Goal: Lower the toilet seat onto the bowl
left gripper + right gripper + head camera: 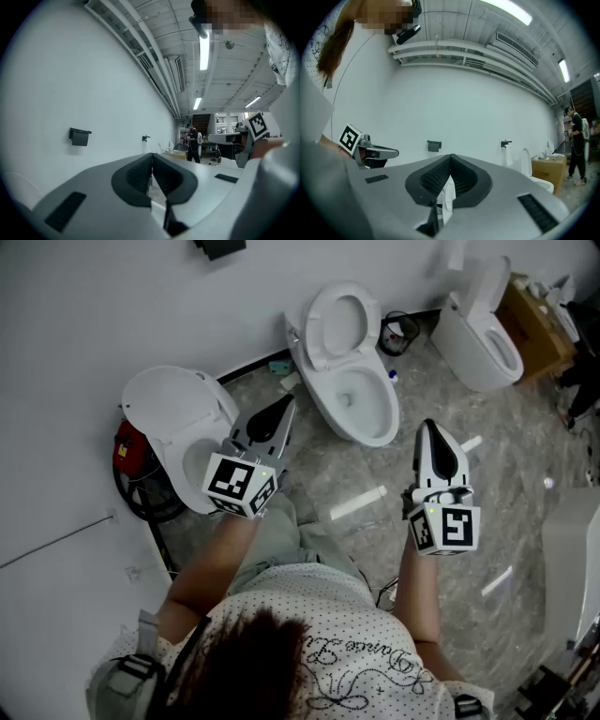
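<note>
The toilet seat (336,322) is seen raised against the wall (141,296), above its bowl (364,401), on the middle one of three toilets. The left claw (286,407) is held left of that bowl and the right claw (428,426) right of it, both clear of it. Both claws are closed tight, with nothing gripped.

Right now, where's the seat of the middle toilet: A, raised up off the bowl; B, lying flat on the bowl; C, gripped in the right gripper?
A: in the head view the ring-shaped toilet seat stands raised behind the open bowl.
</note>
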Available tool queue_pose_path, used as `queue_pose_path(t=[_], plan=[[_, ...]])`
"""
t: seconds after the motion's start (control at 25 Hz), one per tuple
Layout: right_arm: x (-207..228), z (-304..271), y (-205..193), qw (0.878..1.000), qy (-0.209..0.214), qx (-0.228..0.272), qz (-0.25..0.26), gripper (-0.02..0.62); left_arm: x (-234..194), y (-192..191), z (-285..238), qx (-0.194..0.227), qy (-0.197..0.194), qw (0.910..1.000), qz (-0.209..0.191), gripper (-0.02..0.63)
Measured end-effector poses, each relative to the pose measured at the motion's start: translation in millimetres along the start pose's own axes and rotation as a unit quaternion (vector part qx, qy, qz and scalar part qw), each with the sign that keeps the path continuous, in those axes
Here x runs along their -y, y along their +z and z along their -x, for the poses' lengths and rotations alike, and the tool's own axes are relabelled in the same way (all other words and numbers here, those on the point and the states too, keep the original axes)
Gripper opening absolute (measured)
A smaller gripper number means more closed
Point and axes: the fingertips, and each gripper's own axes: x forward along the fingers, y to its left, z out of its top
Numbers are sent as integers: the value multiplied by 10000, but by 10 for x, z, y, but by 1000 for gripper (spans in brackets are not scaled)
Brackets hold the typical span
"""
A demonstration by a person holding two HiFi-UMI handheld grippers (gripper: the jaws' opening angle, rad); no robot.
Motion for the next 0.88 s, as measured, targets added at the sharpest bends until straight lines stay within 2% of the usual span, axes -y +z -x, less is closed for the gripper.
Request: queue_pose_path(t=[0.2,0.52,0.56,0.6,0.64,0.88], plan=[[-38,1,20,10000,2,65,-37,12,-6,-7,-3,26,-9,10000,42,5],[-44,43,16,9989,-33,187,-434,14,15,-51,-17,-62,-31,9999,125,9],[-60,35,17,9987,22,181,-468,41,24,-57,-27,-113,-32,9999,118,20],[-72,25,22,9985,77,177,-509,139,43,-63,-42,-184,-50,9998,78,40],[-75,16,31,9983,110,173,-542,196,68,-64,-64,-259,-81,9996,30,64],[-50,-42,85,9978,162,189,-616,273,78,40,-152,-210,-134,9992,307,222]])
